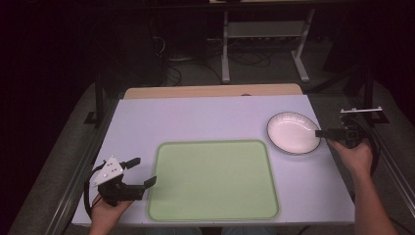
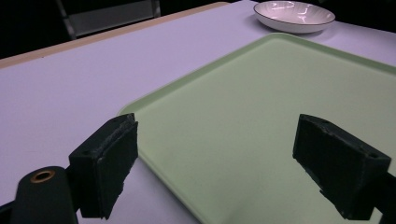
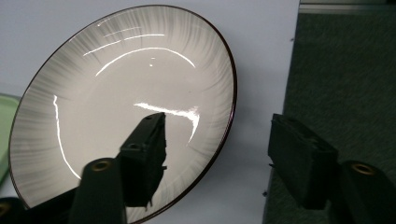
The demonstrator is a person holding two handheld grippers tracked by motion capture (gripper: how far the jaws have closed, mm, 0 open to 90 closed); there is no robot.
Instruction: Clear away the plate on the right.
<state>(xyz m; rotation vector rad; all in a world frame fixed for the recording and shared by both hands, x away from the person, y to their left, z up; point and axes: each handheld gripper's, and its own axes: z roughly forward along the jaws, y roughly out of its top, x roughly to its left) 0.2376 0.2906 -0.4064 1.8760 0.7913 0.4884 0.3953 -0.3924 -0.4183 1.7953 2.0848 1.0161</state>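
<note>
Your left gripper (image 1: 139,172) sits at the near left corner of the tabletop (image 1: 205,117), its fingers (image 2: 103,165) spread wide apart and holding nothing. In the left gripper view they straddle the near left edge of the green tray (image 2: 280,121): one finger hangs over the bare tabletop, the other over the tray. The tray (image 1: 213,178) lies flat in the middle of the tabletop with nothing on it.

Your right gripper (image 1: 327,133) is at the right side of the tabletop, pointing left at the white bowl (image 1: 292,132), which stands just beyond the tray's far right corner. In the right gripper view its fingers (image 3: 144,156) are apart, set either side of the bowl's dark rim: one hangs over the inside of the bowl (image 3: 116,107), the other outside it, past the tabletop's edge and over the floor (image 3: 345,70). Whether either finger touches the bowl, you cannot tell.
</note>
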